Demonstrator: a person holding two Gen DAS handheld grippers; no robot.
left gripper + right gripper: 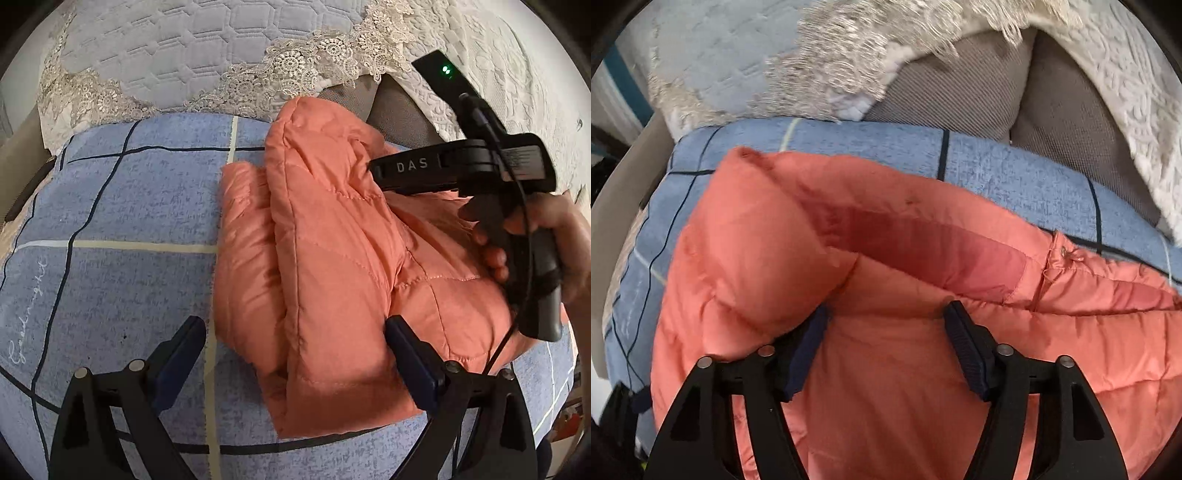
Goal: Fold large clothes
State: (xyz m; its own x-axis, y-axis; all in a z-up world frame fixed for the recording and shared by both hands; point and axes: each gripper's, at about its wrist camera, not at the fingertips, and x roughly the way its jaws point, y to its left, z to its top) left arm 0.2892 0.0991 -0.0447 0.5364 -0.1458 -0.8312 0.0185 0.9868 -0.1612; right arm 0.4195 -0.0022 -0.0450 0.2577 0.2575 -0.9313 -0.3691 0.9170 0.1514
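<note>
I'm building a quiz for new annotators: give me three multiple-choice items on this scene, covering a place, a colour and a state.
1. Where does the jacket lie?
A. on the blue checked cover
B. on a wooden floor
C. on a hanger

2. What colour is the jacket?
A. green
B. salmon orange
C. black

3. How does the left gripper stand?
A. shut on the jacket
B. shut on a pillow
C. open

Answers: 1 A, the checked cover shows around it; 2 B, in both views; 3 C, its fingers stand wide apart.
</note>
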